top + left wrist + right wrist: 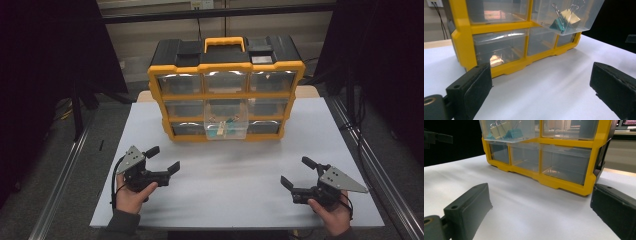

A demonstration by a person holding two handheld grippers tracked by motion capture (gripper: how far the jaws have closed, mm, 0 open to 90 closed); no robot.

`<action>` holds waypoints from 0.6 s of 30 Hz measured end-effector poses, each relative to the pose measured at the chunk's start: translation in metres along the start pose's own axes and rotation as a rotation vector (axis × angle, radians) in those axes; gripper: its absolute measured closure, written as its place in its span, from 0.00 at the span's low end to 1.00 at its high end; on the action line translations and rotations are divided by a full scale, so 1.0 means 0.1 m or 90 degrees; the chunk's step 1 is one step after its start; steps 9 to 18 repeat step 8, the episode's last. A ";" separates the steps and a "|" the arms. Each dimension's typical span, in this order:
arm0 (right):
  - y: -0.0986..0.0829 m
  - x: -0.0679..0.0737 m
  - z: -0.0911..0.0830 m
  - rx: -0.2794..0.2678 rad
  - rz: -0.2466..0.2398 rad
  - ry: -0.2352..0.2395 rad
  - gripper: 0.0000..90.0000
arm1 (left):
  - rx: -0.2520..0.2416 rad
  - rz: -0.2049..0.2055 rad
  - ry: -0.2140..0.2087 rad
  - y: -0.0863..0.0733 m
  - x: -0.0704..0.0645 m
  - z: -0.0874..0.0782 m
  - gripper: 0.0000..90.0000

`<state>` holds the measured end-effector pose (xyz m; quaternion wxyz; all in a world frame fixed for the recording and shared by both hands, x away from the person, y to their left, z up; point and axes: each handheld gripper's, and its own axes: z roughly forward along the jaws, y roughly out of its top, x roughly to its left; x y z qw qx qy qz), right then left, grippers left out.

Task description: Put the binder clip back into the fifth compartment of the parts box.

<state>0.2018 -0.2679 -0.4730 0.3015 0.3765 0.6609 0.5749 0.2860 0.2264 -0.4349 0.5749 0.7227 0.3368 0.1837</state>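
Left gripper (164,159): in my left hand, lower left of the high view; jaws spread wide, nothing between them
Right gripper (295,172): in my right hand, lower right; jaws spread wide, holding nothing
Drawer (226,125): pulled out of the cabinet's (226,95) middle column, centre of frame
Clips (564,18): in the drawer; teal and pale yellow
Table (240,175): white; both grippers low over its near edge, well apart from the cabinet

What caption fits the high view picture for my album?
Two open grippers, left gripper and right gripper, wait before a yellow organizer with one drawer pulled out.
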 end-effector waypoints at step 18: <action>0.00 0.00 0.00 0.000 -0.001 -0.001 0.02 | 0.001 -0.001 0.011 -0.13 0.05 -0.09 0.04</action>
